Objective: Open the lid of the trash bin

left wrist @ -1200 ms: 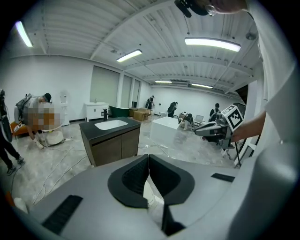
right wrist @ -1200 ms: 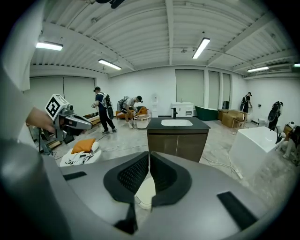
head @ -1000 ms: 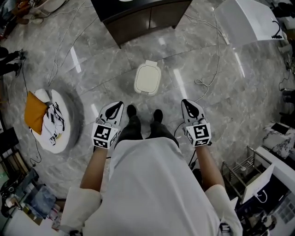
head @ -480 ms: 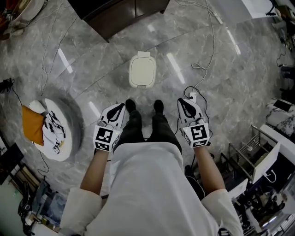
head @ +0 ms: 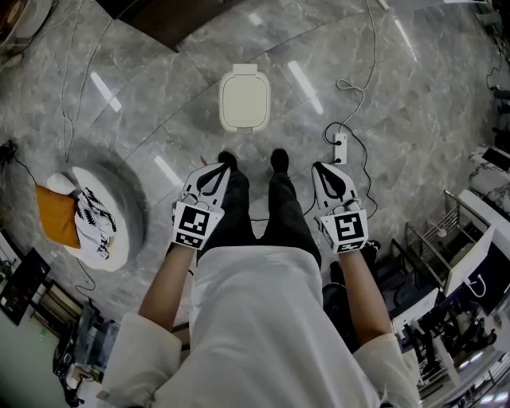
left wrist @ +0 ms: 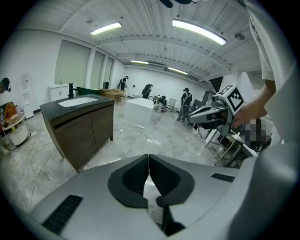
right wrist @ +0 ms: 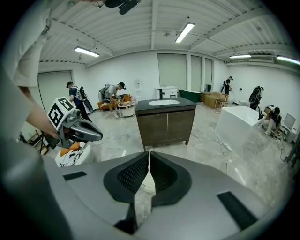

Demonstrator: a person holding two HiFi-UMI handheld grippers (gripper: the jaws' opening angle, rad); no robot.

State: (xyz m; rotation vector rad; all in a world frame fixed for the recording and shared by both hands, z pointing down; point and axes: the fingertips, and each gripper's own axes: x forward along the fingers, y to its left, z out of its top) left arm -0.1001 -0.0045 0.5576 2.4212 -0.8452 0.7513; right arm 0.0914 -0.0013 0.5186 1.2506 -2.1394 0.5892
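Note:
The trash bin (head: 244,97) is a small cream-white bin with a rounded-square lid. The lid lies closed, and the bin stands on the grey marble floor just beyond the person's shoes. In the right gripper view a sliver of the trash bin (right wrist: 149,182) shows behind the jaws. My left gripper (head: 225,166) hangs over the left leg, short of the bin, with its jaws shut and nothing in them (left wrist: 148,157). Over the right leg, my right gripper (head: 317,167) is likewise shut and empty (right wrist: 149,153). Neither gripper touches the bin.
A dark wood cabinet (head: 159,16) stands beyond the bin. A round white stand with an orange cloth (head: 84,213) sits at the left. A power strip (head: 340,147) and cables lie right of the bin. Metal racks (head: 434,251) crowd the right edge.
Both grippers have come down and forward along the legs. The bin now lies closer to the shoes, and the cabinet has slid toward the top edge.

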